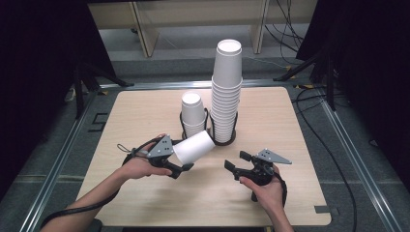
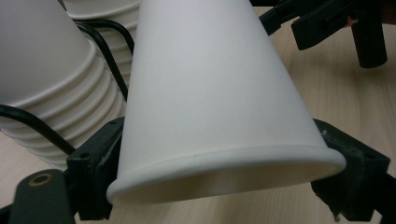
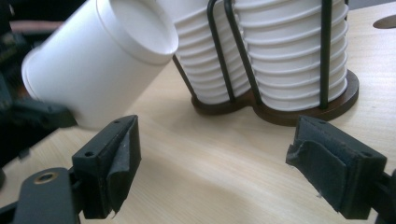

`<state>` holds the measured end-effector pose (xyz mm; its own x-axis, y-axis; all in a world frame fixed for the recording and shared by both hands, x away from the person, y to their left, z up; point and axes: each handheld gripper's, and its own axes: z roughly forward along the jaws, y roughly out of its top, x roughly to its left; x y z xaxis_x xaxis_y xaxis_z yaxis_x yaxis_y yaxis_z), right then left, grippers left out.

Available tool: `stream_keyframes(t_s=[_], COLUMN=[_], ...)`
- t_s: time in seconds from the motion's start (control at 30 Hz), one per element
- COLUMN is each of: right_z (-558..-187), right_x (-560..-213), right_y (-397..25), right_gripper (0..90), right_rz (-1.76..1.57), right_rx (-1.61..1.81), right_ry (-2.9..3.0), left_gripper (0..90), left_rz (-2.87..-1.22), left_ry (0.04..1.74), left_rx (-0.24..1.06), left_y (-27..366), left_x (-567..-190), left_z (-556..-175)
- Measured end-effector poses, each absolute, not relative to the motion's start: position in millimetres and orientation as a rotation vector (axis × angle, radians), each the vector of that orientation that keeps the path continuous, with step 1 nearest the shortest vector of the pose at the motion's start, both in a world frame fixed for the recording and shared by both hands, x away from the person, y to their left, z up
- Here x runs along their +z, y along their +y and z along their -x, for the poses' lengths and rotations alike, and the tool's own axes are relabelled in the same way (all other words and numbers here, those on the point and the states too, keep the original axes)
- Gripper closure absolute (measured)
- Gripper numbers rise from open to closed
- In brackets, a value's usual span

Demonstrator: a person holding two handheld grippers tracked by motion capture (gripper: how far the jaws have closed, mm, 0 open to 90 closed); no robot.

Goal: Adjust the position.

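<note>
Figure: a single cup in hand beside the cup rack. My left gripper pinches a white tapered paper cup near its open rim, one jaw on either side of the wall; the left gripper view shows the rim seated between the two black pads. The cup lies tilted on its side above the pale wooden table, its closed base pointing toward the dark wire-and-wood cup rack and its mouth toward my left hand. It is just beside the rack, in front of the short stack of white paper cups, and is apart from that stack in the right gripper view. The tall stack of white paper cups stands in the rack's other bay, upright and well above the short one.

My right gripper hovers over the table in front of the rack with its jaws spread wide and nothing between them.

Progress, as I judge it: one cup is secured and separated, but it rests on neither stack nor table. Whether it is bound for a stack or for the table cannot be told. What is left is to turn it and set it down, then release.
</note>
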<state>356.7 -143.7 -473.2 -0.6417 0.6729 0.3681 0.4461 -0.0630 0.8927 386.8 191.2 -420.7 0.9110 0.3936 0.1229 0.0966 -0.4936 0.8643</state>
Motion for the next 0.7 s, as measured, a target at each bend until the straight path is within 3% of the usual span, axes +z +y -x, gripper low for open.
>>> stream_keyframes(t_s=[0.37, 0.7], right_z=[-357.1, -359.8], right_x=[-468.9, -466.9], right_y=[-138.4, -136.1], right_gripper=[19.5, 20.7], right_rz=[-1.100, -0.996], right_rx=[1.700, 1.621], right_ry=[2.119, 2.189], left_gripper=[14.0, 13.9], left_rz=[-2.205, -2.258], left_ry=[0.273, 0.217], left_rx=[0.293, 0.294], left_y=[192.4, 192.5], left_x=[-413.3, -409.2], left_z=[-391.3, -397.0])
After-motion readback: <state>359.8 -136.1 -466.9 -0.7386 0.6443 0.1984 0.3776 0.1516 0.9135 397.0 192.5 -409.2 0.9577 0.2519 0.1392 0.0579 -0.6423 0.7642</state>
